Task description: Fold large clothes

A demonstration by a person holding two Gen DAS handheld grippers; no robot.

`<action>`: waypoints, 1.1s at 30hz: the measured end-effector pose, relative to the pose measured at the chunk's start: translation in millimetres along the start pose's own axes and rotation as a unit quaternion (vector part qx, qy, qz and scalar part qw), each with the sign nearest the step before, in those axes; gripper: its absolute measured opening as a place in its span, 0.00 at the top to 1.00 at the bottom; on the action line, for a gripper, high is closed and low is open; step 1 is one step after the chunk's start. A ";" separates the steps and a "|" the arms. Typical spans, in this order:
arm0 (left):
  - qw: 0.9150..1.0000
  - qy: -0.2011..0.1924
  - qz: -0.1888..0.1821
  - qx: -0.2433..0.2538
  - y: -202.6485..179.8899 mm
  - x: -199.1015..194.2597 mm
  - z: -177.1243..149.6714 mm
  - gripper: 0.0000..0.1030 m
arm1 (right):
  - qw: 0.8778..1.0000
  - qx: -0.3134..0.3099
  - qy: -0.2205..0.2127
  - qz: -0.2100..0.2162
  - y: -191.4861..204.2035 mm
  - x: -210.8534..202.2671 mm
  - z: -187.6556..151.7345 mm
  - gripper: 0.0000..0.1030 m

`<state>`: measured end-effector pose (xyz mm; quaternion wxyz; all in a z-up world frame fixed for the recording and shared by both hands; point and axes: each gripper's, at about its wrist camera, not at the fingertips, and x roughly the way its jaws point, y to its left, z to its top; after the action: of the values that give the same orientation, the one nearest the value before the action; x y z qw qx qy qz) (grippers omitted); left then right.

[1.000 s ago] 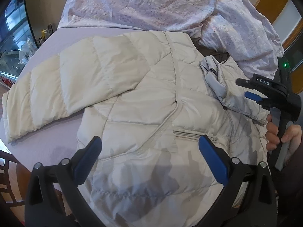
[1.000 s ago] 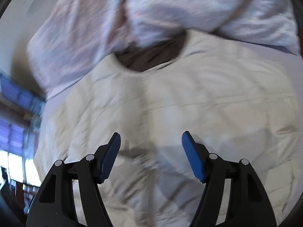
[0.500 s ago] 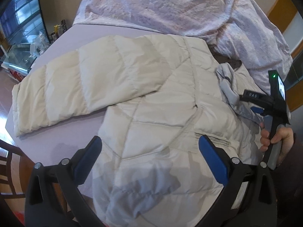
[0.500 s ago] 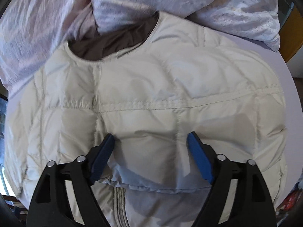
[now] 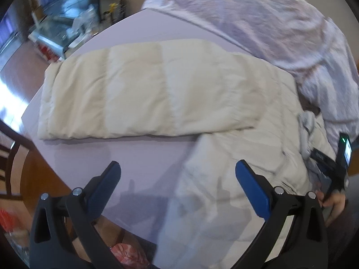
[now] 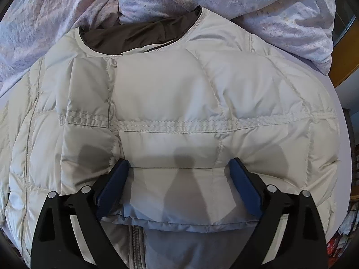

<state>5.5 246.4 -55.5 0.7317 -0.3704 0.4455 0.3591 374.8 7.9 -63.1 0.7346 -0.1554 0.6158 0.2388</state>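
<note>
- Cream quilted puffer jacket (image 6: 179, 94) lies flat on the lilac worktop (image 5: 125, 157), one sleeve (image 5: 143, 89) stretched sideways.
- Right gripper (image 6: 179, 186), jaws just opening wide, straddles a folded flap without pinching.
- Left gripper (image 5: 177, 186) hangs wide, empty.
- Light, puffy, slippery: I'd grab seams or the cuff.

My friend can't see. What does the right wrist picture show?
A puffy cream jacket lies flat, its brown-lined collar toward a crumpled lilac blanket. The right gripper, its blue-padded jaws just opened wide, hangs low over the jacket's front panel.
</note>
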 end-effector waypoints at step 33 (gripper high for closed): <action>0.954 -0.030 0.081 -0.286 151.2 33.8 47.5 0.42 | 1.000 0.000 0.001 0.000 -3.2 -0.9 0.7 0.09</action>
<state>-93.9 364.7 -104.5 0.5770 -0.5154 0.3305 0.5406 377.0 5.4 -62.3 0.7337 -0.1557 0.6167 0.2390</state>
